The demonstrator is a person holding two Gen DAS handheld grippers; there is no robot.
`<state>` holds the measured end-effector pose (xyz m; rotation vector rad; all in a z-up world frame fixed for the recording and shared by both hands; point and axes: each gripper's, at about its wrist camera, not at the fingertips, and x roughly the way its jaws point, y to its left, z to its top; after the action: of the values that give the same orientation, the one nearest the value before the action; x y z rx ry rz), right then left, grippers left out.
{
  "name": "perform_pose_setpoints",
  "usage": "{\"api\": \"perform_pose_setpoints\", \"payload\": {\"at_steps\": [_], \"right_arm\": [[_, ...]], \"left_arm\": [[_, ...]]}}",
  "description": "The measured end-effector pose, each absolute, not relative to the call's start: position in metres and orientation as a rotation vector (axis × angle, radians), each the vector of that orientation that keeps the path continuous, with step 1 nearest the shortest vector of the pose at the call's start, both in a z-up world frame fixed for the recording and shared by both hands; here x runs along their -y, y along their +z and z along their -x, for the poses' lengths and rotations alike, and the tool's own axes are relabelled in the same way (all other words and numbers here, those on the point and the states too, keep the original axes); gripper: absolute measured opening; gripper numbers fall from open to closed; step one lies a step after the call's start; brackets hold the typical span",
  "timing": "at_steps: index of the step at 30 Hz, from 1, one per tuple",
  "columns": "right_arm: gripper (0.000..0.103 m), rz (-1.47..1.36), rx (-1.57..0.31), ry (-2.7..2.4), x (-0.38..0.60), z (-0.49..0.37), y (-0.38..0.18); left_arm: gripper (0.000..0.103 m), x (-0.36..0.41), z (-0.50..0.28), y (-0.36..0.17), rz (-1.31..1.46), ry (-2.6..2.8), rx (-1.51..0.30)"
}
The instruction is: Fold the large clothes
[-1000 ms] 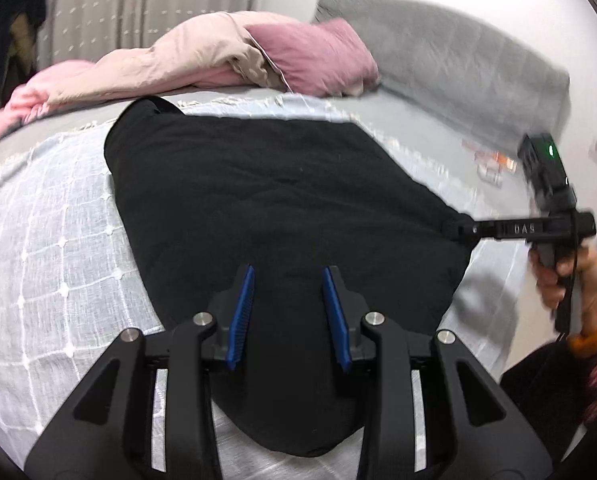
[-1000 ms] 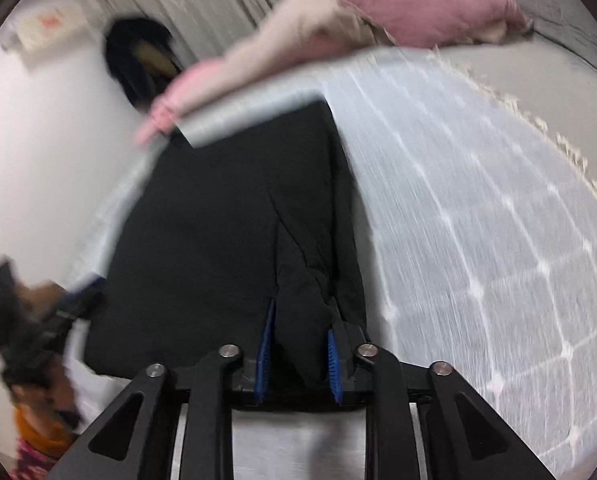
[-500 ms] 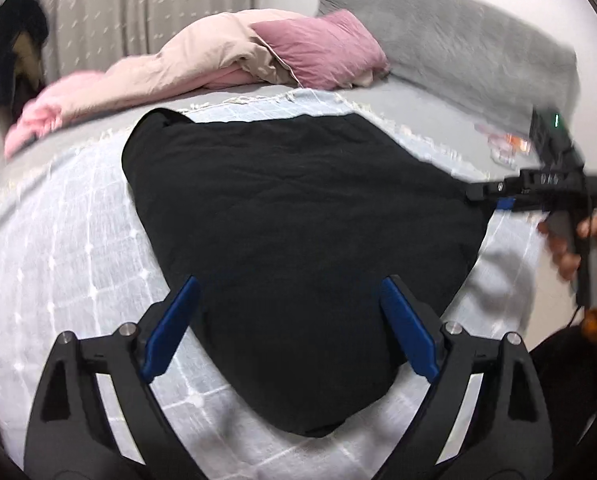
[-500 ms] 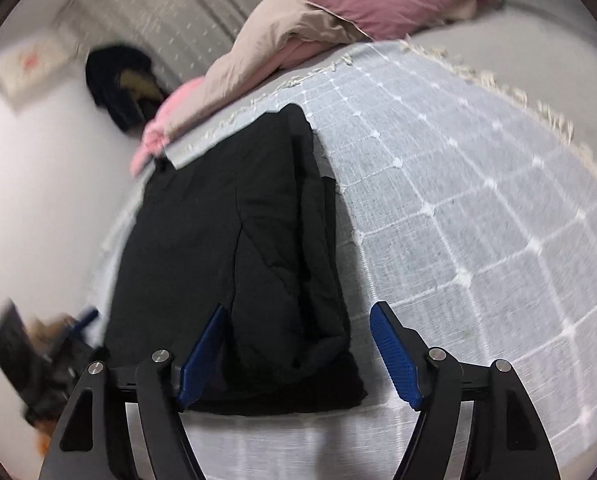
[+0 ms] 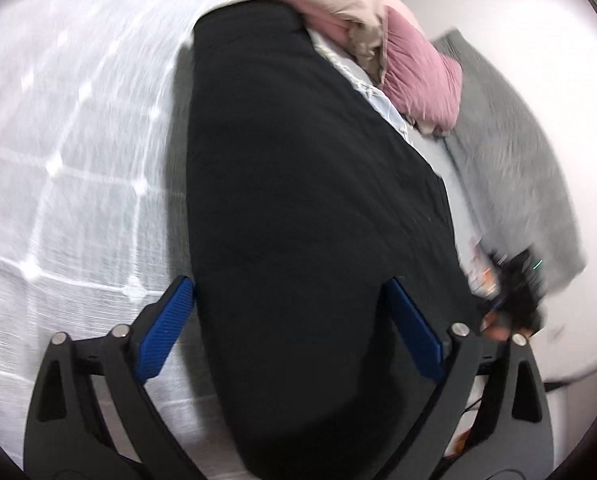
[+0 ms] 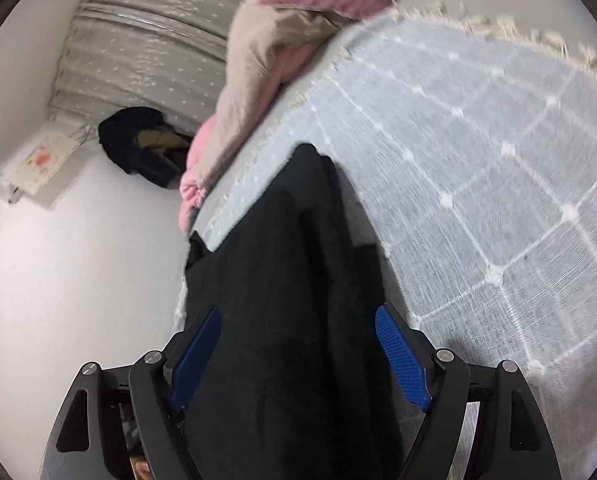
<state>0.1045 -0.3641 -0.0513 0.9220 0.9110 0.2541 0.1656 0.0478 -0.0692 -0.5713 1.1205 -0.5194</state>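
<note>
A large black garment (image 5: 310, 208) lies folded in a long strip on the white grid-patterned bedspread (image 5: 70, 152). My left gripper (image 5: 290, 320) is open, its blue pads spread wide over the near end of the garment. My right gripper (image 6: 298, 348) is open too, pads spread over the other end of the black garment (image 6: 290, 280). In the left wrist view the right gripper (image 5: 518, 292) shows blurred at the right edge in a hand. Neither gripper holds cloth.
A pink and beige duvet (image 5: 378, 28) is heaped at the far end of the bed, with a grey pillow (image 5: 510, 152) beside it. A curtain (image 6: 146, 36) and dark hanging clothes (image 6: 142, 144) stand by the white wall. The fringed edge of the bedspread (image 6: 538, 40) runs far right.
Both grippers went from shut on the garment's edges to wide open, letting it go. Both cameras have since swung and tilted, coming in closer over the cloth.
</note>
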Motion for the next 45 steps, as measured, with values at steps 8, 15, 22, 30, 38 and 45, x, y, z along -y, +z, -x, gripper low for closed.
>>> {"api": "perform_pose_setpoints", "payload": {"at_steps": [8, 15, 22, 30, 38, 45], "right_arm": [[0.081, -1.121, -1.027, 0.337, 0.363, -0.127, -0.122], [0.08, -1.101, -0.978, 0.385, 0.354, -0.134, -0.124], [0.048, -1.132, -0.975, 0.428, 0.347, -0.138, -0.126], [0.033, -1.056, -0.923, 0.423, 0.341, -0.136, -0.105], [0.03, -0.975, -0.733, 0.439, 0.362, -0.116, -0.044], [0.032, -0.877, -0.57, 0.193, 0.436, -0.067, -0.004]], "left_arm": [[0.102, -0.056, -0.171, -0.116, 0.883, -0.621, -1.175], [0.102, -0.06, -0.162, -0.115, 0.895, -0.632, -1.131], [0.092, -0.06, -0.156, -0.085, 0.677, -0.54, -1.028], [0.074, -0.047, -0.157, -0.062, 0.563, -0.507, -0.961], [0.071, 0.016, -0.168, -0.021, 0.475, -0.627, -0.87], [0.071, 0.115, -0.196, -0.006, 0.407, -0.806, -0.852]]}}
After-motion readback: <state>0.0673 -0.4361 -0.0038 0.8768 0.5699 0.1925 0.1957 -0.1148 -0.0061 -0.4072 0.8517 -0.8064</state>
